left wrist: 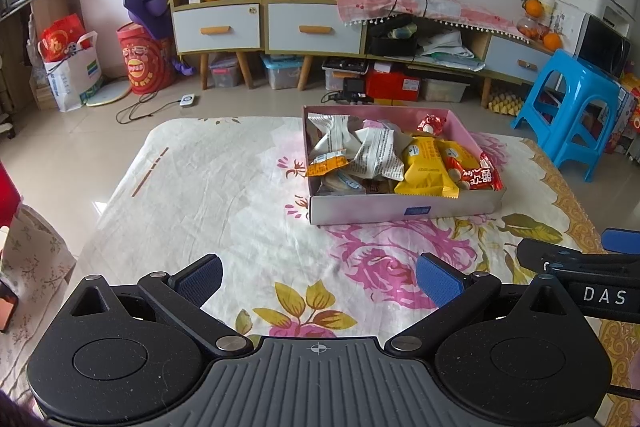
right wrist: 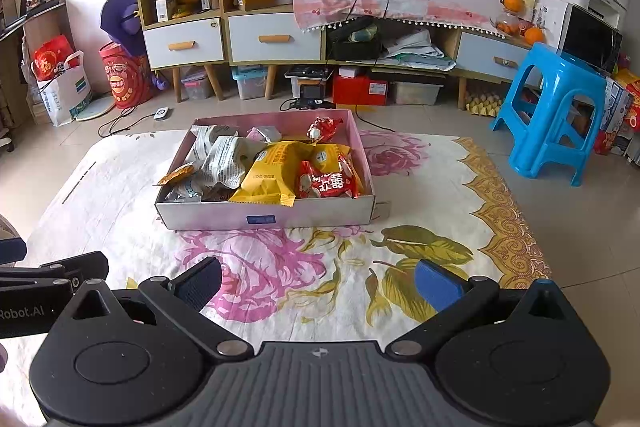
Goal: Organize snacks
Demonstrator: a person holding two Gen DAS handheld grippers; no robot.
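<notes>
Snacks fill the shallow pink box [right wrist: 264, 217] that sits on the worktop [right wrist: 400, 163], on a flowered cloth [left wrist: 200, 195], past the middle toward the far edge. It looks placed there so both arms can reach in from the near side, with bare cloth left all round it. No packet lies loose on the cloth, so the gathering seems done or close to it, and what remains may only be tidying inside the box.

Inside, the packets lie heaped rather than in rows. The big yellow packet [right wrist: 268, 175] lies against the near wall with its sealed edge hanging over the rim, probably because it was dropped in last on top of the others. Beside it to the right lies the red packet [right wrist: 328, 183], and toward the left the white printed wrappers [right wrist: 228, 163] lean on each other. A small red-wrapped sweet [right wrist: 322, 129] lies at the far wall.

The left hand-held gripper [left wrist: 319, 277] hangs above the near cloth with its fingers spread wide and nothing between them. The right hand-held gripper [right wrist: 318, 279] is the same, wide and empty, just beside the left one. Both are well short of the box, a resting pose rather than a reach.
</notes>
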